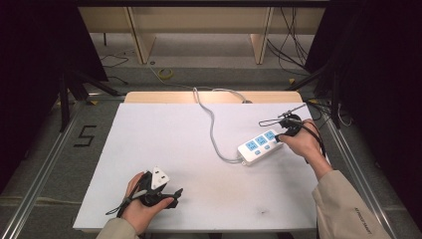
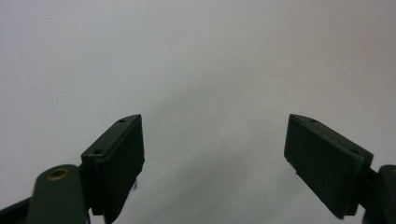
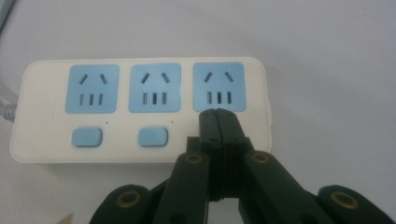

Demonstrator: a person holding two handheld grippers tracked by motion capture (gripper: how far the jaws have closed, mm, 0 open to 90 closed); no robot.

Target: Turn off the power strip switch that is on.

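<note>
White surface (image 1: pixel 164 144) carrying a power strip (image 1: pixel 260 147) toward its right side, cord trailing to the far edge. Our right claw (image 3: pixel 218 112), jaws together, rests its tips on the strip below the third blue socket (image 3: pixel 218 87). Our left claw (image 2: pixel 212 154) stands apart over bare surface at the near left.

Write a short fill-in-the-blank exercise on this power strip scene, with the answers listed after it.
1. The white power strip has ____ blue socket panels in a row.
2. Below the sockets sit ____ blue switch buttons.
3. The right gripper has its jaws ____, with the tips over the strip by its end socket.
4. The left gripper has its jaws ____, with nothing between them above the white table.

Answers: three; two; shut; open
</note>
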